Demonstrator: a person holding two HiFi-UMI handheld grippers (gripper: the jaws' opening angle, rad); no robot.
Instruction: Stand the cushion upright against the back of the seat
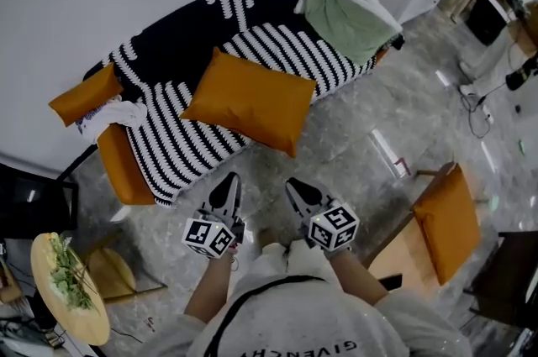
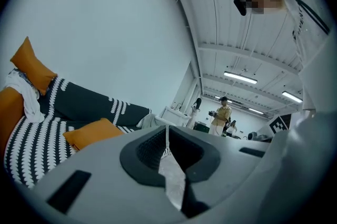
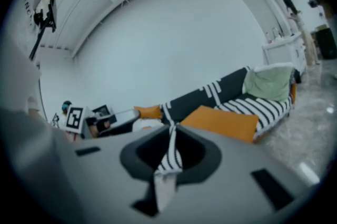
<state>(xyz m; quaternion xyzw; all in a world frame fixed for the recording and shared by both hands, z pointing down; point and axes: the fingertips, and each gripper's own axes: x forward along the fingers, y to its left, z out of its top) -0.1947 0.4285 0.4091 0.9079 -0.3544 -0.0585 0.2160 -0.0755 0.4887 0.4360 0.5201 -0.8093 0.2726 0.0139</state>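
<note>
Facing orange cushion, flat on striped seat, well short of the backrest. Holding left gripper and right gripper pinched together, empty. Needs jaws spread first, then opposite edges taken, tipped up evenly.

The head view looks steeply down; both gripper views look low across the room, sharing the sofa and orange cushion.

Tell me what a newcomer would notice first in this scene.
First, the orange cushion, lying flat mid-seat on the black-and-white striped sofa. Next, the green cloth heaped at the sofa's right end in the head view. Then the left hand-held gripper and right hand-held gripper, both shut and empty, short of the sofa.
</note>
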